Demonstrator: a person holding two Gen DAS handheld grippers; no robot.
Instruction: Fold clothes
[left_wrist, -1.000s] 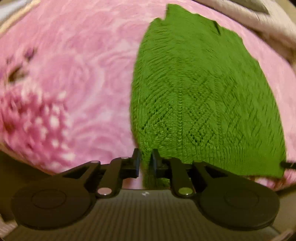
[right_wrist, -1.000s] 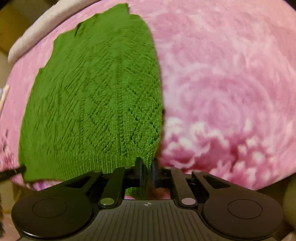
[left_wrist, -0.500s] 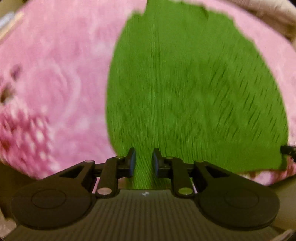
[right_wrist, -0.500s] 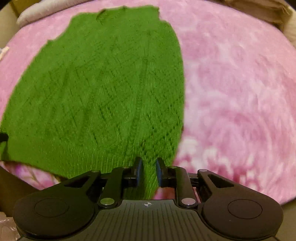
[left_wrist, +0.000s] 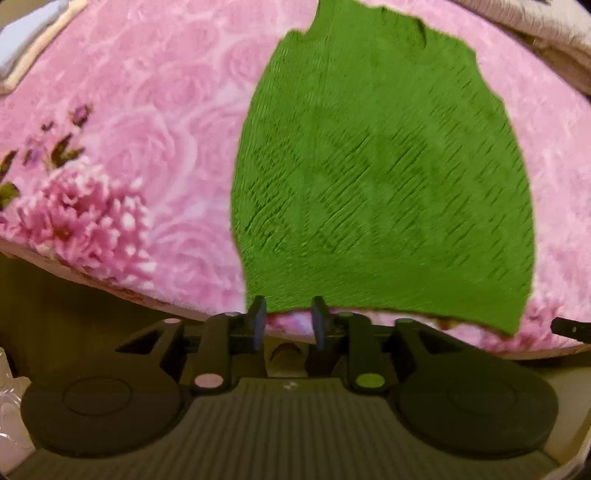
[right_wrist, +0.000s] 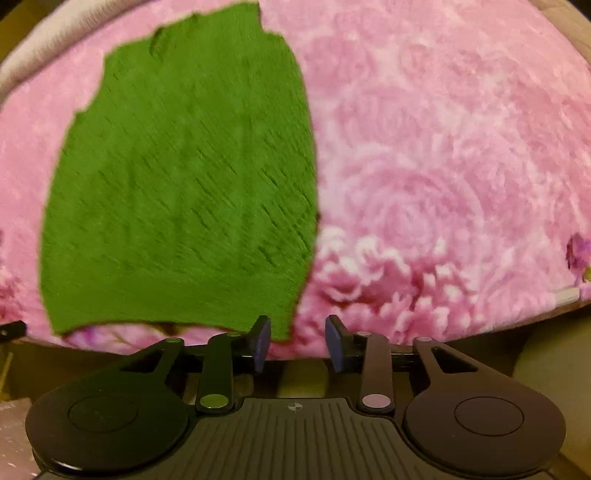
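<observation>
A: How does the left gripper (left_wrist: 287, 323) stand?
B: Pointing steeply down, its jaws just opened, nothing between them.
A: And the right gripper (right_wrist: 298, 341)?
B: Likewise, its jaws wider, empty.

Both wrist views look steeply down from close above a pink floral blanket (left_wrist: 155, 155), each over its own gripper body at six o'clock. The left view has the green knit garment (left_wrist: 384, 184) toward two o'clock; the right view has it toward ten o'clock (right_wrist: 184, 192). Both share garment and blanket (right_wrist: 443, 166).
</observation>
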